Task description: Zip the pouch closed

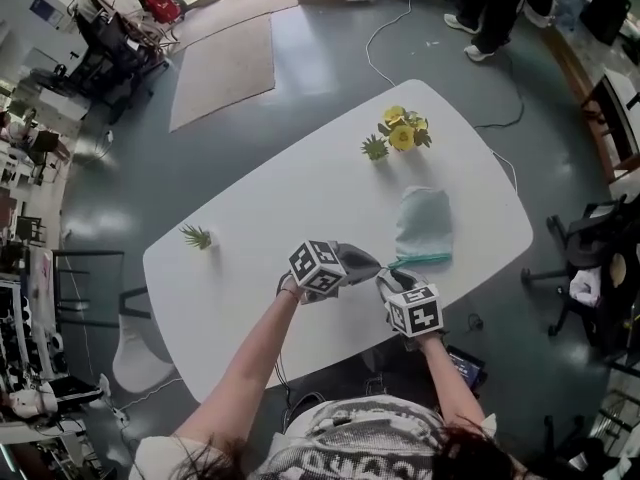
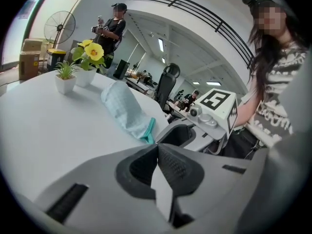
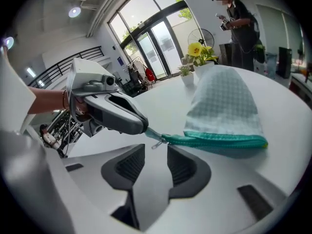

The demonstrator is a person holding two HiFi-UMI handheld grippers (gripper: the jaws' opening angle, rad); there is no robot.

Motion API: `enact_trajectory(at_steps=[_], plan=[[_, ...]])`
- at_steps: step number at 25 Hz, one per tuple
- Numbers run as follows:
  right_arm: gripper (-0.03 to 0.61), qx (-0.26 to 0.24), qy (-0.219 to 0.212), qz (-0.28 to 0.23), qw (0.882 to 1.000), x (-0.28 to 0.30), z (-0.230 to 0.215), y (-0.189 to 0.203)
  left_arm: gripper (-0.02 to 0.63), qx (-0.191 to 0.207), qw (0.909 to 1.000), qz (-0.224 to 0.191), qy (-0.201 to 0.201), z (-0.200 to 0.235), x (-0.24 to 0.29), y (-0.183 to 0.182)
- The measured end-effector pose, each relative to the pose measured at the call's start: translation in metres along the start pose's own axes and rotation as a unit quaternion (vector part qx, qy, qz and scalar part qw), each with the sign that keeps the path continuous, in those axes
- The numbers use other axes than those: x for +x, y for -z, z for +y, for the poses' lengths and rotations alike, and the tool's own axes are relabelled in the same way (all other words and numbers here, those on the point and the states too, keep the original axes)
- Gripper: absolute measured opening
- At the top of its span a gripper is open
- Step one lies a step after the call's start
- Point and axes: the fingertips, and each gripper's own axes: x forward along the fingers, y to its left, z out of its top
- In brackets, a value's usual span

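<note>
A pale green checked pouch (image 1: 422,223) with a teal zipper (image 3: 214,140) lies on the white table (image 1: 260,218). In the right gripper view the zipper looks closed along its length, and its metal pull (image 3: 157,144) hangs at the left end. My left gripper (image 1: 375,263) is shut on the teal tab at that end, seen in the right gripper view (image 3: 138,126). In its own view the left gripper (image 2: 156,147) has its pads together, with the pouch (image 2: 124,106) just beyond. My right gripper (image 3: 156,152) stands open just short of the pull, with nothing between its pads.
A pot of yellow flowers (image 1: 402,133) and a small green plant (image 1: 375,148) stand at the table's far end. Another small plant (image 1: 197,236) is at the left. A person (image 1: 490,13) stands beyond the table. Chairs (image 1: 590,268) are at the right.
</note>
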Motion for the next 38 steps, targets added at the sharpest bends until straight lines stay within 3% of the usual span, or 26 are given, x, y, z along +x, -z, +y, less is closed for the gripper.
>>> enact_trajectory(at_steps=[4,8,17,18,20,21,23,25,38], plan=[[0.131,0.039,0.006,-0.016,0.999,-0.001,-0.001,0.004,0.012,0.012,0.9999,0.008,0.008,-0.012,0.003,0.001],[0.014,0.048,0.019,-0.027,0.998,-0.006,-0.006,0.007,0.012,0.010,0.9998,0.009,0.013,-0.017,0.003,0.002],[0.003,0.026,0.016,-0.027,0.999,-0.015,-0.004,0.014,0.018,0.050,0.9980,0.012,-0.037,-0.011,0.008,0.008],[0.003,0.027,0.013,-0.028,0.999,-0.015,-0.003,0.014,0.030,0.053,0.9978,0.019,-0.034,-0.013,0.009,0.010],[0.003,0.027,0.009,-0.030,0.999,-0.016,-0.002,0.014,0.162,0.059,0.9974,0.034,-0.024,-0.017,0.014,0.014],[0.003,0.025,0.008,-0.029,0.999,-0.016,-0.002,0.015,0.181,0.063,0.9969,0.041,-0.022,-0.018,0.016,0.016],[0.003,0.015,0.011,-0.026,0.999,-0.016,-0.001,0.017,0.156,0.071,0.9960,0.047,-0.028,-0.019,0.020,0.017],[0.003,0.008,0.013,-0.022,1.000,-0.017,-0.002,0.019,0.035,0.072,0.9956,0.043,-0.041,-0.016,0.022,0.016],[0.002,-0.016,0.015,-0.004,1.000,-0.019,-0.024,0.018,0.021,0.078,0.9940,0.051,-0.057,-0.006,0.020,0.015]])
